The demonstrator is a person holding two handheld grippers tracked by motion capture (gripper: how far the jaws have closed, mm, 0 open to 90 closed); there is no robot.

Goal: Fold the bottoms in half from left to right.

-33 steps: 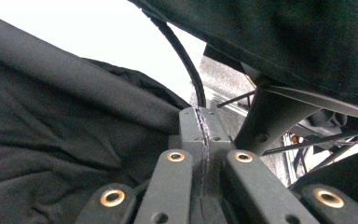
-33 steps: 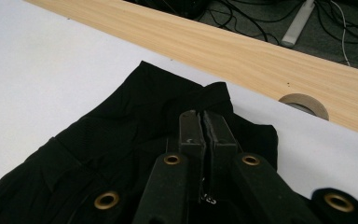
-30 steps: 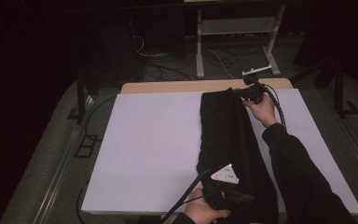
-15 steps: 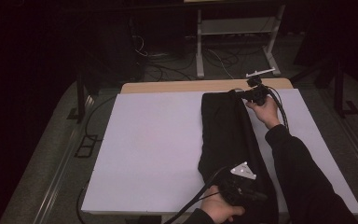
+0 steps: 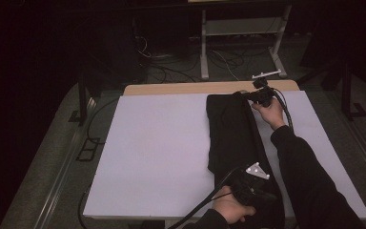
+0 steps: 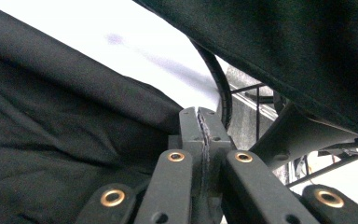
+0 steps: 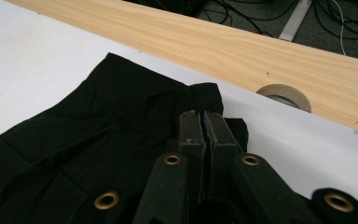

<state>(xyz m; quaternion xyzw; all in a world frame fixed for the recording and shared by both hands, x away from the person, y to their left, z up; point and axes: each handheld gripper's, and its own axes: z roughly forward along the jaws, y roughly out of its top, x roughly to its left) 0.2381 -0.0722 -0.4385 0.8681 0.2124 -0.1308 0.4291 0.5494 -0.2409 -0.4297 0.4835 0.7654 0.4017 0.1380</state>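
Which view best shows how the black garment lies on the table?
The high view: the garment lies as a long folded strip on the white table, one gripper at each end. The right gripper view shows its far corner clamped by shut jaws. The left gripper view shows close-up folds.

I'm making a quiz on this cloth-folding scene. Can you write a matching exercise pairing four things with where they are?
Things:
1. left gripper
2. right gripper
3. black cloth
4. wooden strip

Places:
A. along the far edge of the table
B. shut on the cloth's near end
C. lying lengthwise on the white sheet
D. shut on the cloth's far end

Pairs: 1-B, 2-D, 3-C, 4-A
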